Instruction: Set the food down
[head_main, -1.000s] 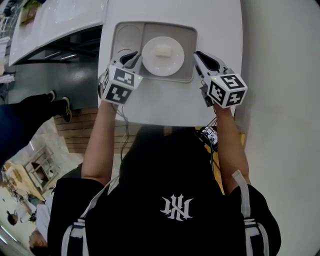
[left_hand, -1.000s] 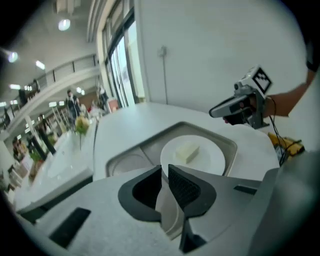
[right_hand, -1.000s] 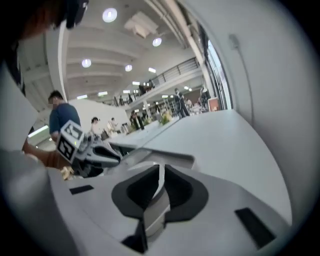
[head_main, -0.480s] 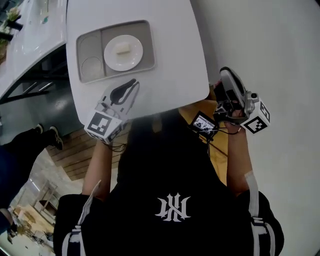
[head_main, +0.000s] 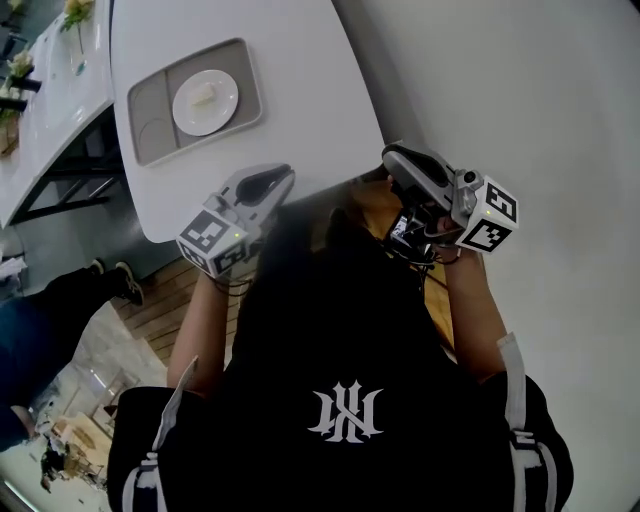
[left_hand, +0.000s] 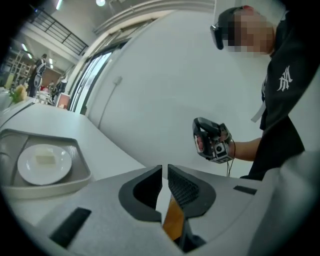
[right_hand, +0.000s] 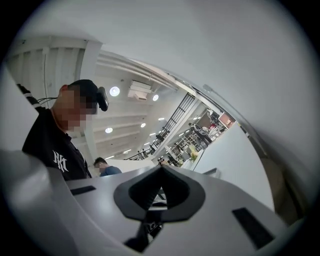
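While the food (head_main: 205, 96) lies at the centre of a white plate (head_main: 188, 115), the plate stands in the larger compartment of a grey tray (head_main: 150, 130) on the white table (head_main: 300, 100). The left gripper (head_main: 287, 176) hovers over the table's near edge, well apart from the tray. Its fingers stand nearly together with a narrow gap, nothing between them. The right gripper (head_main: 390, 156) is off the table, beside its edge, and its fingers are clenched on nothing. Markings: black-and-white square markers cover the left cube (head_main: 212, 240) and the right cube (head_main: 488, 215). A white interlocked monogram (head_main: 345, 412) shows on the person's black shirt (head_main: 300, 350), its letters not legible.
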